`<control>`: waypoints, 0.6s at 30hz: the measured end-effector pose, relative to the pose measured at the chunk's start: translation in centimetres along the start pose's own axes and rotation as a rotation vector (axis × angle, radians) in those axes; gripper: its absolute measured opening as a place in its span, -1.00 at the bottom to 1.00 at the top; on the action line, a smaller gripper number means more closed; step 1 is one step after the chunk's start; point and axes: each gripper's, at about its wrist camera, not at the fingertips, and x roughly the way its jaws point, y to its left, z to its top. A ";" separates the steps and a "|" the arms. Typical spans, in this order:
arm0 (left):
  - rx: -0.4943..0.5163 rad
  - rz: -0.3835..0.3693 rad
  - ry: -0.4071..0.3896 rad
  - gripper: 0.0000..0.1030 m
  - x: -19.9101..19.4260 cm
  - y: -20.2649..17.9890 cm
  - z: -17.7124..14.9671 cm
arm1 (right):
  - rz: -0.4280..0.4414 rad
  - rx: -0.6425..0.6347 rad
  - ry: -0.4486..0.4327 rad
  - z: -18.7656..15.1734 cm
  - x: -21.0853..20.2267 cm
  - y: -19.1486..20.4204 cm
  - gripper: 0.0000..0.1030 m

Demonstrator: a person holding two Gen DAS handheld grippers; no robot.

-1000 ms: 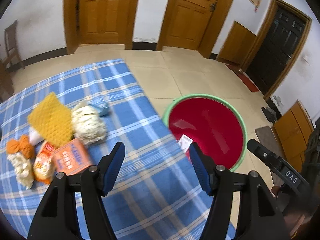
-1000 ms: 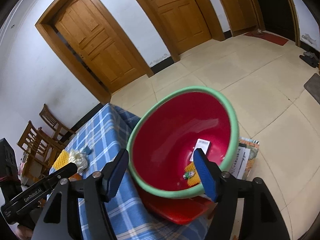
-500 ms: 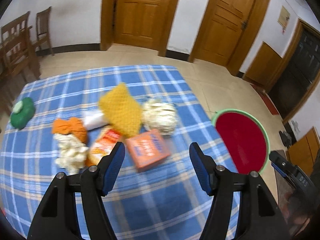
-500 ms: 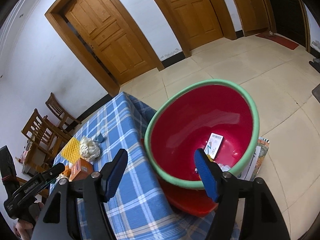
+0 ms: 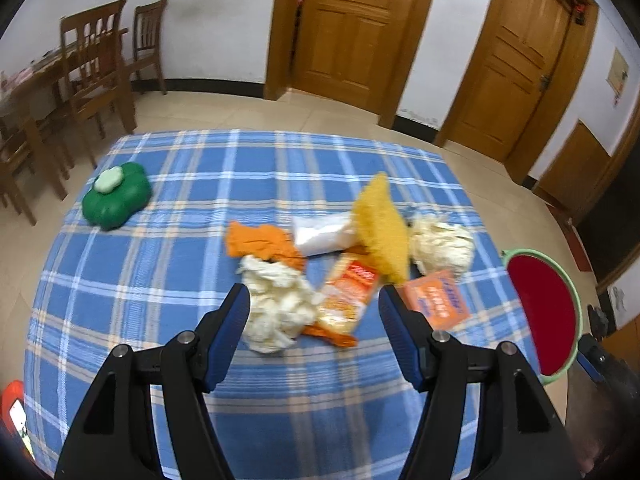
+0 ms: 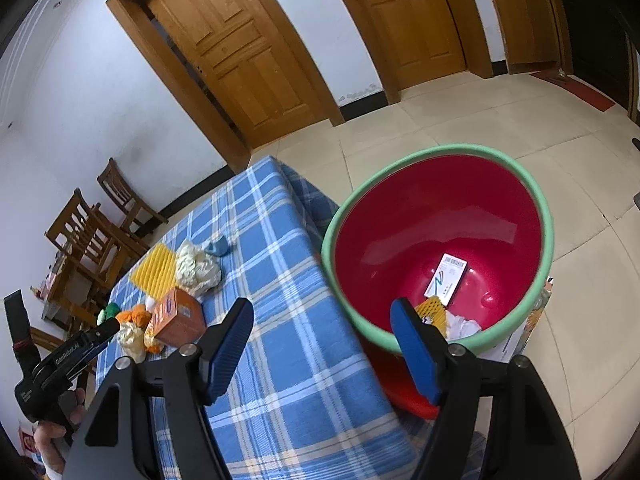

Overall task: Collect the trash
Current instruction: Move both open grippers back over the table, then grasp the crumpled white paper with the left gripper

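Trash lies in a heap on the blue checked tablecloth (image 5: 160, 280): a white crumpled wad (image 5: 276, 308), an orange snack packet (image 5: 348, 296), an orange box (image 5: 438, 300), a yellow sponge mat (image 5: 380, 228), an orange cloth (image 5: 260, 242), a white bag (image 5: 322, 234) and a second white wad (image 5: 440, 246). My left gripper (image 5: 314, 308) is open and empty, just above the near wad and packet. My right gripper (image 6: 322, 320) is open and empty by the table's edge, beside the red basin (image 6: 400, 232) with a green rim. The basin holds a white card (image 6: 446, 280) and scraps.
A green clover-shaped object (image 5: 116, 196) sits at the table's far left. Wooden chairs (image 5: 100, 76) stand beyond the table. The basin also shows in the left wrist view (image 5: 544, 320) off the table's right edge. Wooden doors (image 5: 352, 28) line the far wall.
My left gripper has swung left from the basin to over the trash heap and come closer to it. My right gripper has shifted slightly, staying open by the basin.
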 end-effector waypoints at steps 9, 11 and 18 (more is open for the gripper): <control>-0.074 0.021 0.037 0.29 2.3 3.1 -0.5 | -0.008 -0.043 0.048 -0.8 1.3 2.0 0.43; -0.088 0.016 0.043 0.29 2.7 3.7 -0.5 | -0.010 -0.050 0.058 -1.0 1.6 2.4 0.43; -0.132 0.002 0.050 0.29 3.7 5.5 -0.7 | -0.014 -0.087 0.092 -1.2 2.7 3.8 0.43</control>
